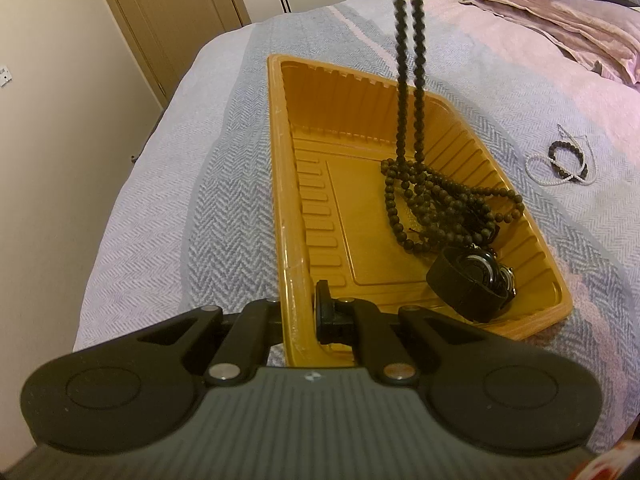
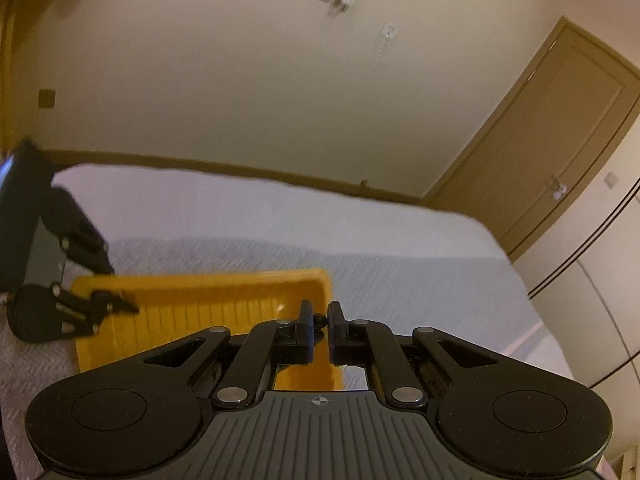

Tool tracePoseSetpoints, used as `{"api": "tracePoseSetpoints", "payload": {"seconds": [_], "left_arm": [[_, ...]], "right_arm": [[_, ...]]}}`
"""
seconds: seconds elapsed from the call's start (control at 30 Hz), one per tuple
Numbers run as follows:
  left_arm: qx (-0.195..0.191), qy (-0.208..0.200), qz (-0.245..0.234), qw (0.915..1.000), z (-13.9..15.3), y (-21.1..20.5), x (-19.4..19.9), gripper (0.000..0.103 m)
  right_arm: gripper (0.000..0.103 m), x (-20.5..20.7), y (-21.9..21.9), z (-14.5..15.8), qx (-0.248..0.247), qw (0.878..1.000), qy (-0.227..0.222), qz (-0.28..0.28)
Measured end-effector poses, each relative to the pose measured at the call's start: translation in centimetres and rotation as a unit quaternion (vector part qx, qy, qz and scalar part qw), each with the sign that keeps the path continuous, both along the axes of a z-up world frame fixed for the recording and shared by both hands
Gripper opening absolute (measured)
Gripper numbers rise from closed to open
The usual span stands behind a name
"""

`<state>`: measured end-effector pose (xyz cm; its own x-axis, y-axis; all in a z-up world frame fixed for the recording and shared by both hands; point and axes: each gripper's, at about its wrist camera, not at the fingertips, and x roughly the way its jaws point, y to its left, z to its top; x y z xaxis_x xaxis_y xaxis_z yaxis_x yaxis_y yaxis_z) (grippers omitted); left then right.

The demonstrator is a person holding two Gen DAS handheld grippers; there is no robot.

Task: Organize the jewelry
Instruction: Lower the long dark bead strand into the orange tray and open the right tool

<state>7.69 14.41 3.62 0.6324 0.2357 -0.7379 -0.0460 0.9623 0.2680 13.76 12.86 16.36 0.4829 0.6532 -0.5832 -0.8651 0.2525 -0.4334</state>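
Observation:
An orange plastic tray point(image 1: 277, 160) lies on the bed. My left gripper point(image 1: 302, 316) is shut on the tray's near left wall, one finger inside and one outside. A long dark bead necklace point(image 1: 440, 200) lies partly coiled in the tray, and two of its strands point(image 1: 408, 40) rise straight up out of view. Beside the coil a black watch point(image 1: 472, 280) rests in the tray's near right corner. In the right wrist view my right gripper point(image 2: 321, 326) is shut on a dark bead of the necklace above the tray point(image 2: 200, 286). The left gripper point(image 2: 116, 305) shows there on the tray's edge.
A dark bead bracelet point(image 1: 568, 160) and a white pearl bracelet point(image 1: 538, 168) lie on the grey-and-pink bedspread point(image 1: 200, 200) right of the tray. Pillows point(image 1: 560, 12) are piled at the far right. A wall and a door point(image 1: 172, 8) stand beyond the bed's left edge.

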Motion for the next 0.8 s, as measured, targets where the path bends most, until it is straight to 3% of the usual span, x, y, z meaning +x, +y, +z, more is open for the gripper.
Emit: {"api": "tracePoseSetpoints", "payload": {"seconds": [0.3,0.8], "left_arm": [[-0.001,0.001,0.001,1.0,0.0,0.0,0.1,0.003],[-0.001,0.002,0.001,1.0,0.0,0.0,0.1,0.003]], "right_arm": [[0.007,0.6,0.8,-2.5,-0.019,1.0,0.024,-0.005],[0.007,0.9,1.0,-2.7,-0.033,0.999,0.037,0.004]]}}
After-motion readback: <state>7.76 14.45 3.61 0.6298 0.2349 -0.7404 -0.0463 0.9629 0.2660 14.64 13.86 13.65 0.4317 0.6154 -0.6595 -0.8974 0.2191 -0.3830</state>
